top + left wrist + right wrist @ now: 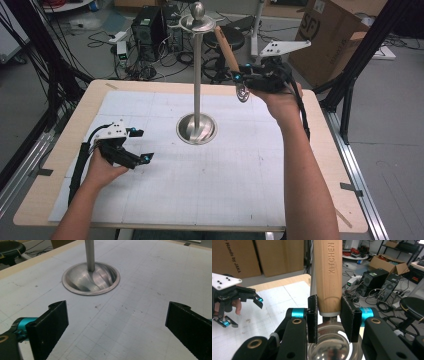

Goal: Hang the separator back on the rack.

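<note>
High view: the right gripper [246, 80], raised above the far side of the table [320, 165], holds a ladle [228, 50] by the low end of its wooden handle, bowl hanging just below the jaws and the handle slanting up toward the top disc of the stand [198, 75]. The step in hand looks like hanging the ladle on that stand. The left gripper [139, 145] rests low on the mat [210, 185], well apart from the ladle.

Left gripper view: the left gripper's [116, 322] jaws stand wide with only bare mat [140, 285] between them; the stand's base [91, 278] lies ahead of them, clear of both.

Right gripper view: the right gripper's [329, 317] jaws are clamped on the handle [328, 275], stamped KITCHEN, which rises straight up from between them; the steel bowl [332, 347] sits just beneath the jaws. The stand's pole runs just behind the handle.

Next, I judge, the handle's top end must be brought to a hook under the disc; whether it has a hole or loop I cannot tell.
</note>
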`<state>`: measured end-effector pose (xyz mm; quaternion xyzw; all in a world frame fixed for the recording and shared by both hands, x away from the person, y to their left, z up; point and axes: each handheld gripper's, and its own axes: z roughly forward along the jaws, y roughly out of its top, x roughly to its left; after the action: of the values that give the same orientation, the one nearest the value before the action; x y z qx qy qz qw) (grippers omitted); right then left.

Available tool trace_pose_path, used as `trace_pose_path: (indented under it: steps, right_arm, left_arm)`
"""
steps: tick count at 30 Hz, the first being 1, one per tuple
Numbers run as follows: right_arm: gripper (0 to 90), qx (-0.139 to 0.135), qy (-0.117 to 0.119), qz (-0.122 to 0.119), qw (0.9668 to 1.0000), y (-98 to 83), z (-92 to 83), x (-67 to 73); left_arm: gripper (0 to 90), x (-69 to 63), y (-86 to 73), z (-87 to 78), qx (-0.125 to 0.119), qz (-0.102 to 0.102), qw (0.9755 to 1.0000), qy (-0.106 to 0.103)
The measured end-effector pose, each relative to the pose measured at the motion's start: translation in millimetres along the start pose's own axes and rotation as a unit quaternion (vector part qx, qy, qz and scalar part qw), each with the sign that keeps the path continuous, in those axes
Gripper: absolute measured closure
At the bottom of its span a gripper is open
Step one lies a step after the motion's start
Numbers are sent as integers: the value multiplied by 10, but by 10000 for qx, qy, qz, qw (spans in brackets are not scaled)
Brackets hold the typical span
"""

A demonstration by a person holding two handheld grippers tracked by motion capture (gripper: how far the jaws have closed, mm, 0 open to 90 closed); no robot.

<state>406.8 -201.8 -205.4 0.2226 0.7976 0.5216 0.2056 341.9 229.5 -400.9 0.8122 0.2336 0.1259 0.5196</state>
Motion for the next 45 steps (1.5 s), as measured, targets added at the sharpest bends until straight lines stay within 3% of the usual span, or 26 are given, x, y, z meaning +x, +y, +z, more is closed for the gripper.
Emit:
trace_pose_path:
  steps: [23,25,27,29,37,45]
  right_arm:
    - [683,189,26,-42,9998,31,308,90]
    - [670,206,-28,-62,9998,33,311,90]
    - [575,217,-116,-25,9997,31,312,96]
    - [538,192,-219,23,9996,32,303,96]
    - [486,237,-191,-142,9994,16,224,161]
    - [434,332,-101,-311,9989,-113,102,215]
  left_arm:
    - [53,-5,-19,-14,-8,-28,10000,-6]
    - [53,-7,-17,-11,22,4,10000,1]
    - [52,-9,-20,-8,36,-4,10000,-3]
    - [52,-9,-20,-10,22,-7,10000,-2]
    - [53,-1,-23,-8,37,-6,10000,-4]
    - [53,-15,-23,-5,63,4,10000,-5]
